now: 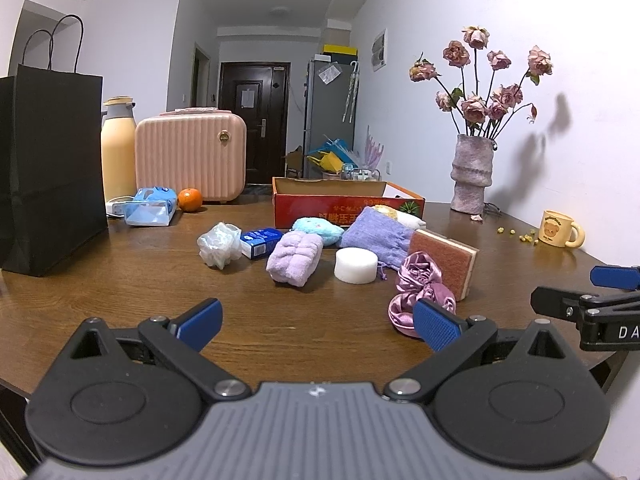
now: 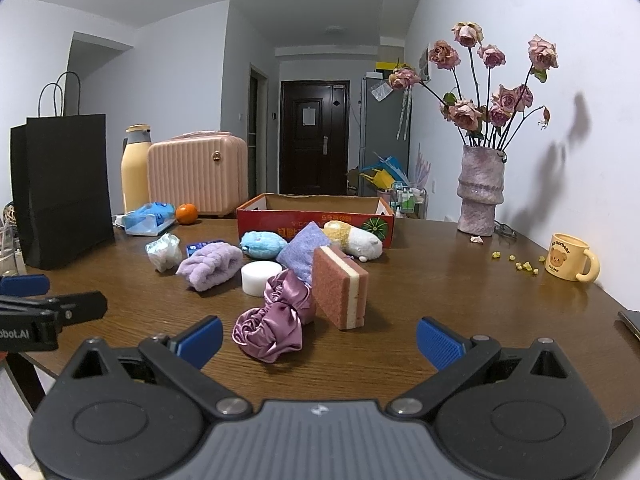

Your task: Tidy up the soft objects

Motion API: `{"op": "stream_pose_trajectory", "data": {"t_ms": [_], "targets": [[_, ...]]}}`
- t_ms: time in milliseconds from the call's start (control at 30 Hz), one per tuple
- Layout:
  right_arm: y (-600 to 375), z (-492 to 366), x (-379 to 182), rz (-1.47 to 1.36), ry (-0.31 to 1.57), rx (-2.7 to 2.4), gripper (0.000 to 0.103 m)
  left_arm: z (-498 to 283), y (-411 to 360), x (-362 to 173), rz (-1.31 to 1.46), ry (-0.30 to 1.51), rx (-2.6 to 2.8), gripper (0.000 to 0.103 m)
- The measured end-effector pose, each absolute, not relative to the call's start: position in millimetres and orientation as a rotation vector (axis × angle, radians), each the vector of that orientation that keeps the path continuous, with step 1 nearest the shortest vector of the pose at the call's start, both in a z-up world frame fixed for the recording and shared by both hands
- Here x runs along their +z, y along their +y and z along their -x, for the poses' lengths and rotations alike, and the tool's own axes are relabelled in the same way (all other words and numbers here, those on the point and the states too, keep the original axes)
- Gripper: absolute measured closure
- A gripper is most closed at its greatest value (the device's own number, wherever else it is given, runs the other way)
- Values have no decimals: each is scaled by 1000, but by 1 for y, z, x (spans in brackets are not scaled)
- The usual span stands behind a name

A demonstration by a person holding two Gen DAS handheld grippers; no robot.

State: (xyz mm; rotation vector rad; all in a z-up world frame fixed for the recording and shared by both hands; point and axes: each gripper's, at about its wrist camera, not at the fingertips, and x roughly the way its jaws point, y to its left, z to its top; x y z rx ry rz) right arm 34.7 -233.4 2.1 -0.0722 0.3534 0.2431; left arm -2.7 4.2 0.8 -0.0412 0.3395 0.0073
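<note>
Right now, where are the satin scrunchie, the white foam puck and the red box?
satin scrunchie [image 2: 269, 330]: right wrist view, front folds.
white foam puck [image 2: 261, 270]: right wrist view, top face.
red box [image 2: 280, 222]: right wrist view, front wall.

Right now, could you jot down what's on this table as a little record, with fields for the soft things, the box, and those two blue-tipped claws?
soft things: satin scrunchie, pink sponge standing on edge, white foam puck, lilac towel, purple knit pouch, blue plush, white plush
container: red cardboard box, open, behind the pile
left gripper: open, holding nothing
right gripper: open, holding nothing, scrunchie just ahead
</note>
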Motion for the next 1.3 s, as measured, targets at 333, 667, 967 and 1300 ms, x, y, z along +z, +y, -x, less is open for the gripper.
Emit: {"op": "stream_pose_trajectory", "data": {"t_ms": [333, 667, 967, 1300], "targets": [[-229, -50, 0, 87, 362, 236, 0, -14, 13, 1, 53, 327, 31, 0], [-221, -69, -8, 100, 390, 253, 0, -30, 19, -2, 48, 337, 55, 0], [-213, -87, -14, 102, 418, 275, 0, -42, 24, -5, 52, 342, 76, 0], [-199, -107, -19, 123, 430, 303, 0, -56, 30, -7, 50, 359, 94, 0]]}}
